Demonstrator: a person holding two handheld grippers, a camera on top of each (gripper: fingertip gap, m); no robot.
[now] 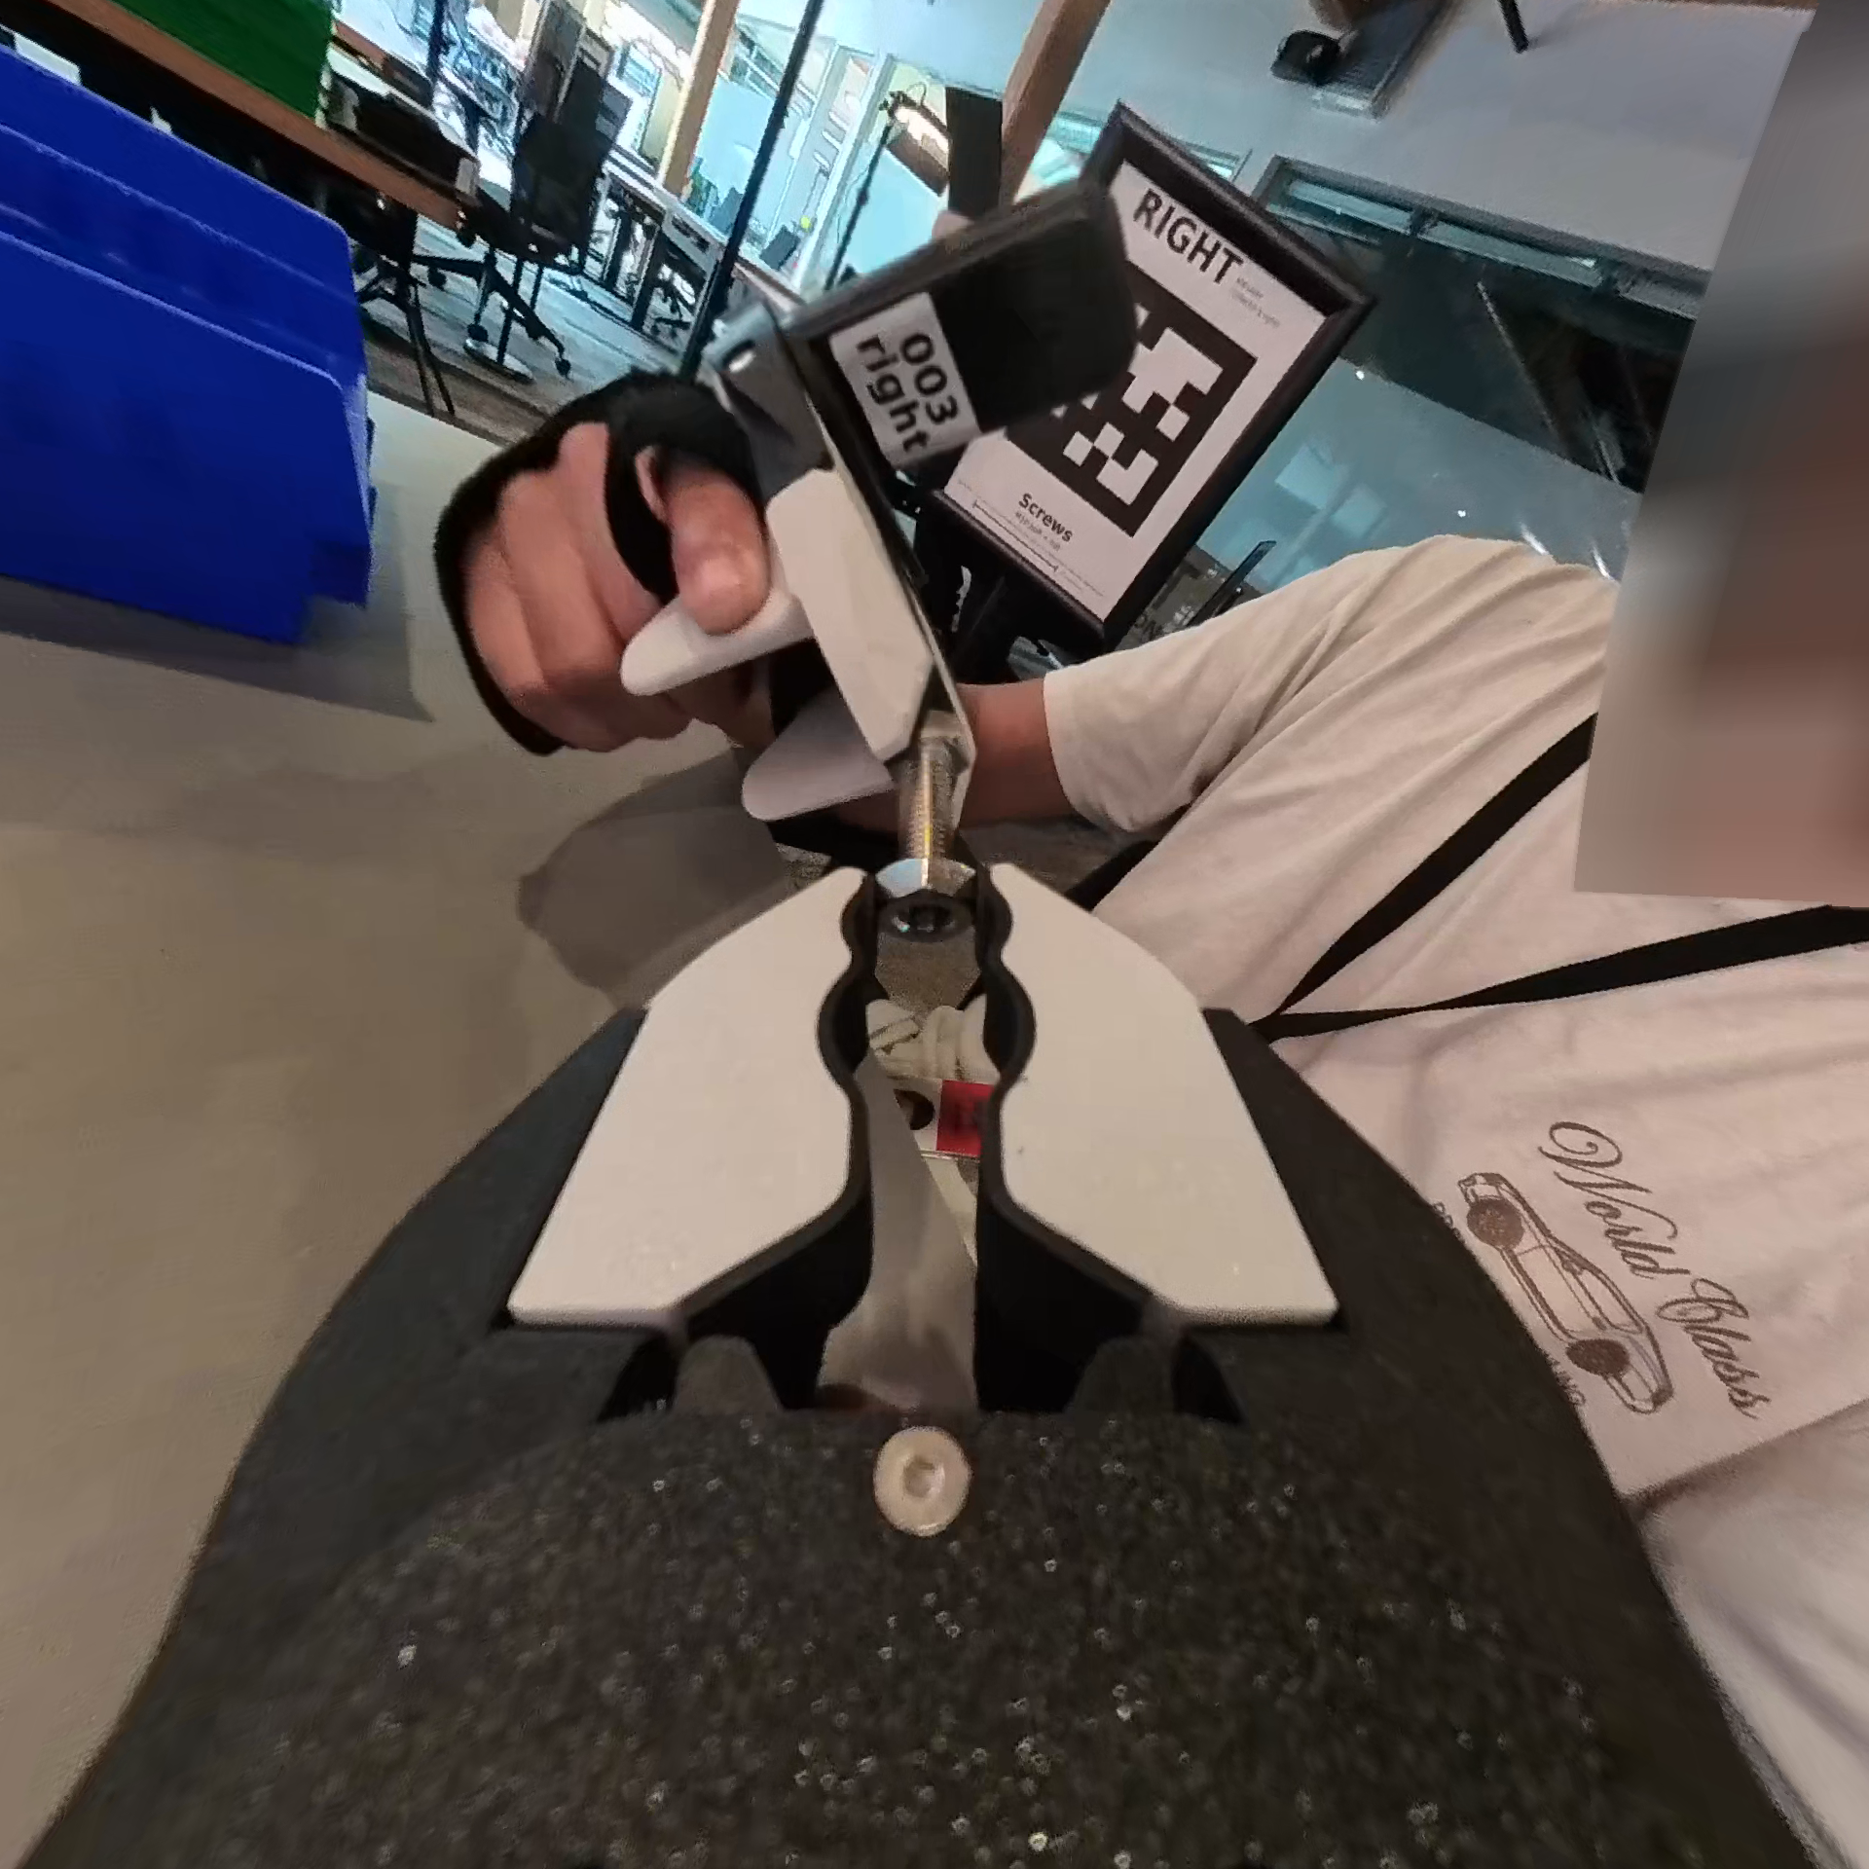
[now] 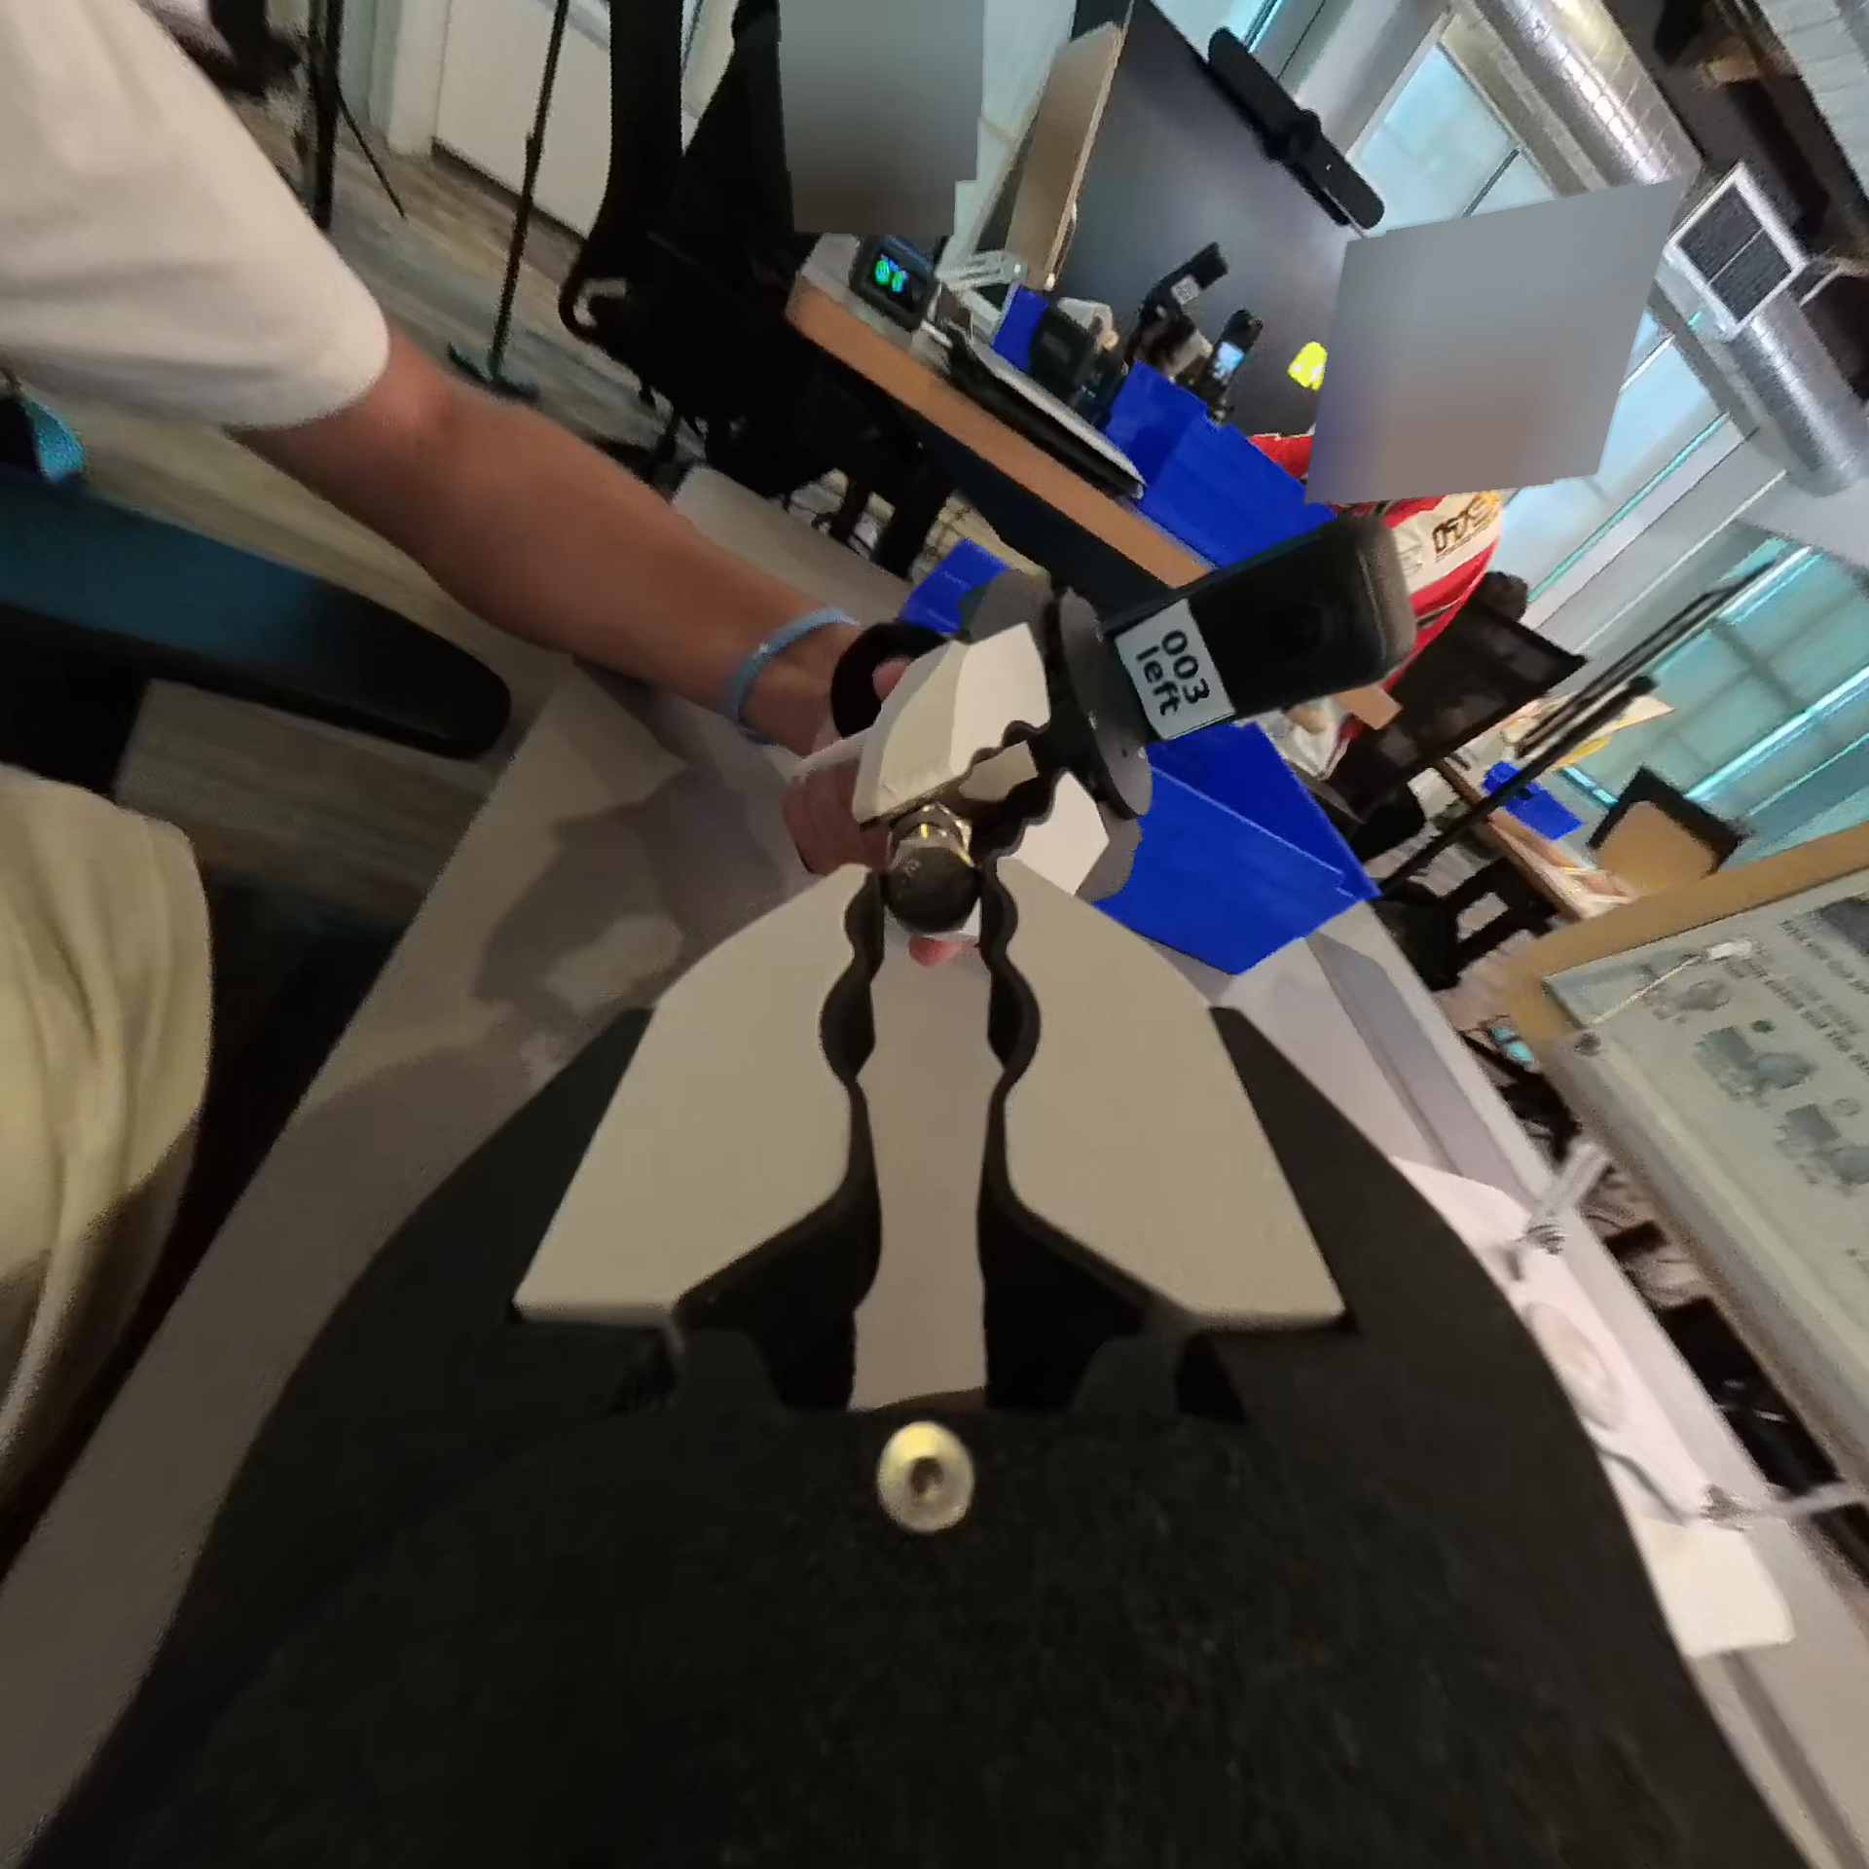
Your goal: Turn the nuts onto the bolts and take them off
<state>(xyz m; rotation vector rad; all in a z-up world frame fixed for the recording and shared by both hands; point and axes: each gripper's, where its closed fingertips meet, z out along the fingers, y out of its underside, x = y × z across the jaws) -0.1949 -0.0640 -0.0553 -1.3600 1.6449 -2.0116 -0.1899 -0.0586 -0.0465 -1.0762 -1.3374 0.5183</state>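
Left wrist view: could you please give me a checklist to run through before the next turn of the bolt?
1. Left gripper shut on the head of the bolt: ok.
2. Right gripper shut on the bolt's threaded end: ok.
3. Grippers facing each other along the bolt: ok.
4. Bolt held clear of the table: ok.
5. Thread engagement inside the right fingers: cannot tell, hidden.
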